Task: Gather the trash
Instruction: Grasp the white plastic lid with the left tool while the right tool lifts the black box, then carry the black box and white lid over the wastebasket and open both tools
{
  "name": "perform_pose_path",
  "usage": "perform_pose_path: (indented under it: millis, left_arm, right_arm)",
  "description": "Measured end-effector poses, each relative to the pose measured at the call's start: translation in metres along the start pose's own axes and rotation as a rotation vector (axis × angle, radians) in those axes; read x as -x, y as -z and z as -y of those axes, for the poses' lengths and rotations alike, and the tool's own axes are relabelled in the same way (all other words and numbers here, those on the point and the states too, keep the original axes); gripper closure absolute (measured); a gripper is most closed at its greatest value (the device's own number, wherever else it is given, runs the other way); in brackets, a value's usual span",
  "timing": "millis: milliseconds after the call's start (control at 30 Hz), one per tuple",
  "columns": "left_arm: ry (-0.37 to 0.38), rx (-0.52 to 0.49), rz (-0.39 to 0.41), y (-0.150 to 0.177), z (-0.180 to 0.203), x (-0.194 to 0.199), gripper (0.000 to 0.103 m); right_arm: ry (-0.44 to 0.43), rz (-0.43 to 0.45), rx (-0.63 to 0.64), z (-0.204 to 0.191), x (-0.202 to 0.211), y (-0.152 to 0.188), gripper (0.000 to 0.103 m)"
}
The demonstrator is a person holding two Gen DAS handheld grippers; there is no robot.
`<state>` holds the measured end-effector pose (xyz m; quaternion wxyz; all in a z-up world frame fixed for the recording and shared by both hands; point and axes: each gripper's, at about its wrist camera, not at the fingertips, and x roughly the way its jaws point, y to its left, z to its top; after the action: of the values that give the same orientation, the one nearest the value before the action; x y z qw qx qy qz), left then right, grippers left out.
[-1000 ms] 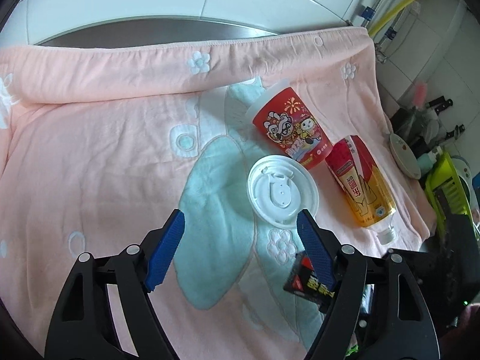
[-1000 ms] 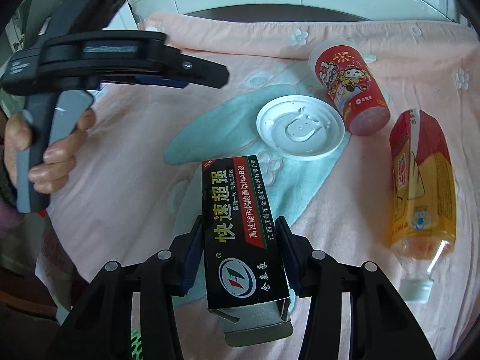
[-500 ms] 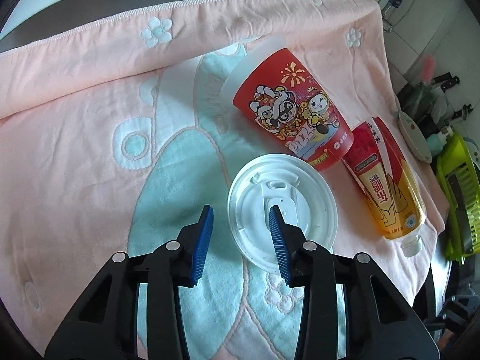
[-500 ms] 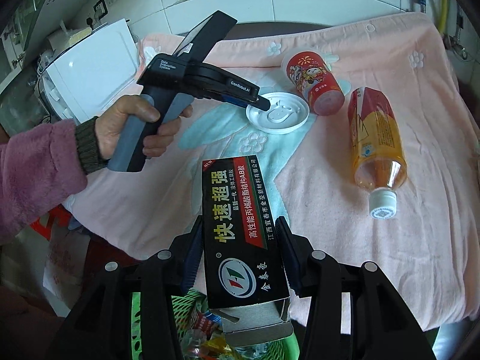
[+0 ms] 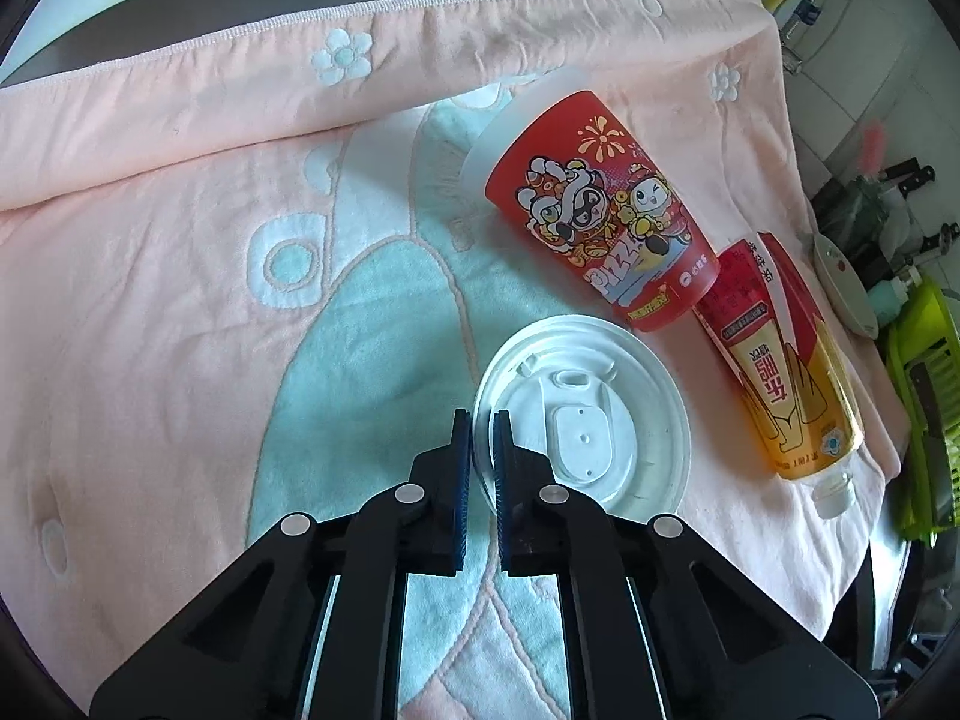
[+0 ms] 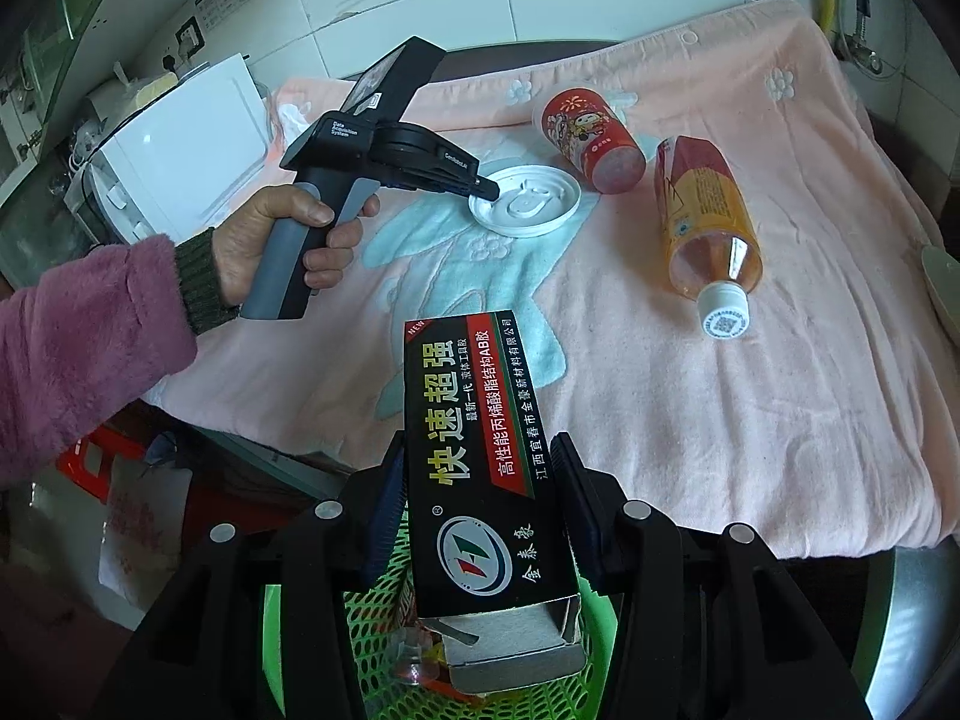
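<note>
The left gripper (image 5: 482,420) is pinched down on the near rim of the white plastic lid (image 5: 591,420), which lies flat on the pink towel (image 5: 180,300) spread over the counter. Just beyond the lid, the red cartoon cup (image 5: 606,222) lies on its side, its base touching the bottle of orange drink (image 5: 780,384), which also lies on its side, cap toward the counter's edge. Over on the right, the right gripper (image 6: 477,456) is clamped on a black glue box (image 6: 480,456), held out past the counter's edge above a green mesh basket (image 6: 372,660) with some trash already in it. The left hand (image 6: 282,246) grips the grey handle.
</note>
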<state>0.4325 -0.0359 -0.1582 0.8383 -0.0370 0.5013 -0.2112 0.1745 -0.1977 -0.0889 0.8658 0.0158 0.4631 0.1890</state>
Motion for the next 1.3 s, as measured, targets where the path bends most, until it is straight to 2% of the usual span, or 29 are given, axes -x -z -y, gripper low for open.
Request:
perform_pose_path:
  millis: [367,600,733,800,967,1033,1067,1300]
  left_arm:
    - [-0.045,0.006,0.08,0.044,0.016,0.068,0.099]
    - [-0.055,-0.003,0.14,0.08,0.031,0.125,0.099]
    - [-0.047,-0.008,0.169,0.1,0.039,0.154,0.099]
    - [-0.041,-0.019,0.187,0.11,0.045,0.171,0.099]
    - [-0.006,-0.031,0.219,0.134,0.061,0.204,0.099]
    - [0.003,-0.043,0.225,0.144,0.069,0.214,0.099]
    - [0.009,-0.05,0.225,0.149,0.073,0.218,0.099]
    - [0.053,-0.115,0.204,0.191,0.106,0.228,0.099]
  right_arm:
    - [-0.003,0.004,0.02,-0.006,0.032,0.045,0.057]
    - [-0.018,-0.007,0.001,-0.012,0.034,0.076,0.057]
    - [-0.021,-0.015,-0.023,-0.012,0.033,0.088,0.055]
    - [-0.023,-0.01,-0.029,-0.012,0.035,0.092,0.049]
    - [-0.024,0.016,-0.022,-0.014,0.051,0.097,0.049]
    - [-0.017,0.035,-0.015,-0.015,0.059,0.097,0.043]
    - [-0.013,0.047,-0.013,-0.015,0.064,0.098,0.039]
    - [0.004,0.092,-0.016,-0.011,0.087,0.102,0.036]
